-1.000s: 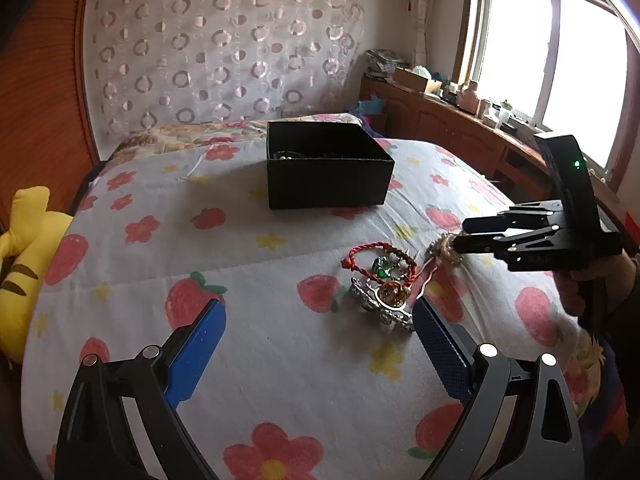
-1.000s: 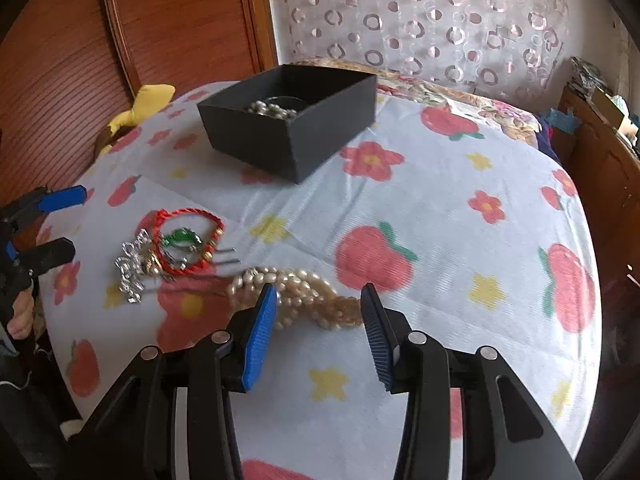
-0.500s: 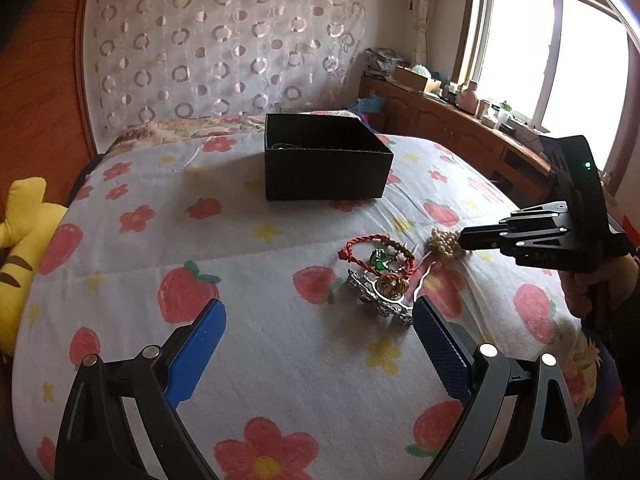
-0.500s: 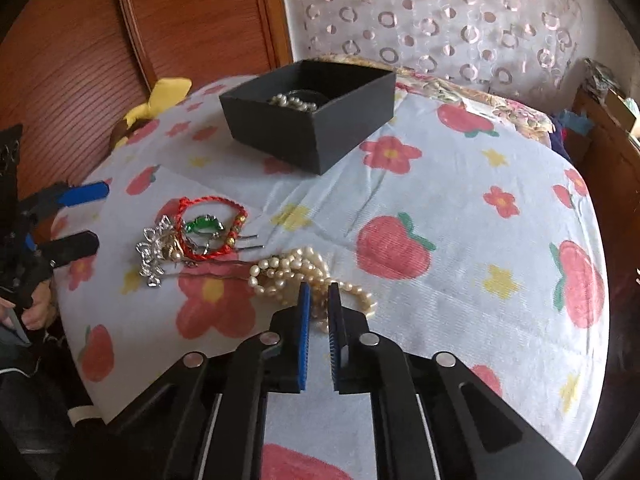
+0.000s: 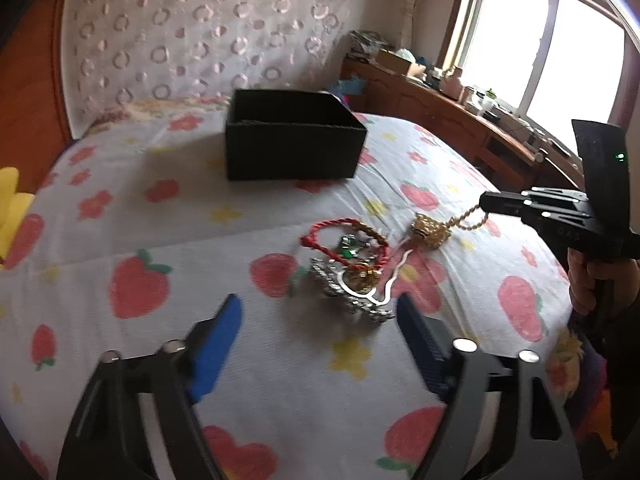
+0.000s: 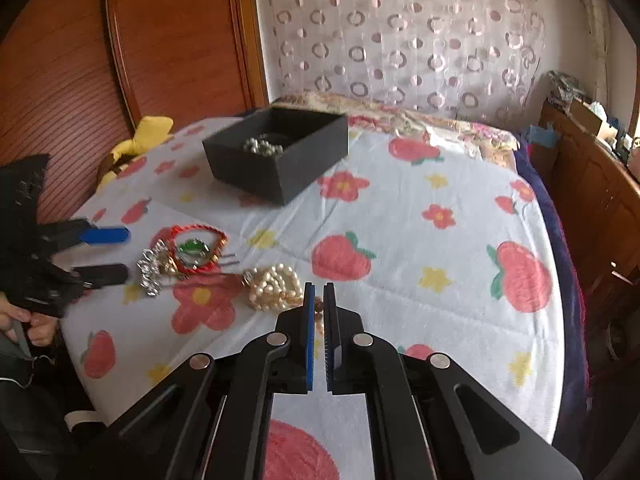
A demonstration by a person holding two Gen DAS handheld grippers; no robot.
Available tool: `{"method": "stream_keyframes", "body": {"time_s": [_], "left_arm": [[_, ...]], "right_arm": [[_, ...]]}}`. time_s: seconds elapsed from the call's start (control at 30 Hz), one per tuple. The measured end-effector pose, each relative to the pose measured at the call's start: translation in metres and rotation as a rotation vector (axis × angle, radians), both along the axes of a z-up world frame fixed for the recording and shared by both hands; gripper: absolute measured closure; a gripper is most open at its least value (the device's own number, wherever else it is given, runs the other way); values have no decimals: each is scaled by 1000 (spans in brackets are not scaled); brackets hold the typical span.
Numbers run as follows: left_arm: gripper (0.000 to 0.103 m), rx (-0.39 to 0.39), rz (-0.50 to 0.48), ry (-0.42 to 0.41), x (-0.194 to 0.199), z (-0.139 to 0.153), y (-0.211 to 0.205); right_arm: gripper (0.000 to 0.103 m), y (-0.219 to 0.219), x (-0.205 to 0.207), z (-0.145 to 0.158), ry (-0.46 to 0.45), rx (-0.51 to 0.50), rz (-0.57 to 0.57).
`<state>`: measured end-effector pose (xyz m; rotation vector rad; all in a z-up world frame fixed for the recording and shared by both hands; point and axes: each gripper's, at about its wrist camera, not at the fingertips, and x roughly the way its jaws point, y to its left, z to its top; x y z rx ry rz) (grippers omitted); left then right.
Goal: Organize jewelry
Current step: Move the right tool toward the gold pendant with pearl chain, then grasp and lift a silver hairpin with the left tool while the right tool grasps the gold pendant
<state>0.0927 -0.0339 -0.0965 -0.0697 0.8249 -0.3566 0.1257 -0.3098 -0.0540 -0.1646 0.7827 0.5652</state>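
Now lifted, one pearl necklace (image 6: 275, 287) trails toward one black box (image 6: 280, 151).

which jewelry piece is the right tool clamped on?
The pearl necklace: one strand is pinched in the right tool and lifted off the bedsheet. The red cord bracelet and silver chain lie untouched.

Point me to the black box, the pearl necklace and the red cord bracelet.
black box (image 6: 304, 168): right wrist view, on its front right wall.
pearl necklace (image 6: 274, 286): right wrist view, middle of the heaped pearls.
red cord bracelet (image 5: 320, 234): left wrist view, left bend of the cord loop.
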Motion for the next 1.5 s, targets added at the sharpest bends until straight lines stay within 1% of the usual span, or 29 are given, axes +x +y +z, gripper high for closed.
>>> {"method": "stream_keyframes", "body": {"time_s": [0.03,0.07,0.1,0.13,0.27,0.33,0.37,0.43,0.5,0.57,0.67,0.8,0.93,1.07,1.17,1.3,1.43,1.5], "left_arm": [[49,-14,-11,15,2,-2,-2],[53,-26,-19,29,5,-4,-4],[62,-31,-20,38,6,-5,-6],[66,-37,-22,43,8,-6,-7],[72,-59,-14,64,14,-8,-9],[77,-67,-7,70,17,-8,-9],[79,-70,-8,66,18,-8,-9],[89,-80,-17,49,17,-1,-8],[92,-64,-34,32,14,7,-10],[92,-16,-45,3,11,15,-14],[93,31,-55,-22,10,27,-16],[93,151,-67,-72,12,44,-20],[93,230,-80,-79,21,53,-17],[93,293,-81,-53,31,51,-4],[93,366,-76,-45,35,50,5],[95,403,-49,-59,36,57,17],[95,383,-25,-86,35,67,28],[95,357,-13,-101,34,70,32]], "right_arm": [[98,0,-1,2,-4,3,3],[98,-1,-3,3,-8,6,7],[98,-1,-4,4,-10,7,10],[98,0,-5,5,-11,7,13],[98,2,-7,1,-10,3,17],[98,2,-7,-1,-8,4,16],[98,2,-7,-2,-7,6,14],[98,1,-7,-4,-4,10,14],[98,2,-7,-5,-2,10,16],[98,3,-8,-5,-3,10,20],[98,4,-8,-5,-4,15,23],[98,6,-9,-5,-7,17,26],[98,7,-11,-2,-16,18,31],[98,9,-11,-1,-19,21,33],[98,11,-11,0,-21,20,39],[98,14,-10,1,-23,25,43],[98,18,-10,1,-28,28,47],[98,20,-10,2,-32,28,50]]}}
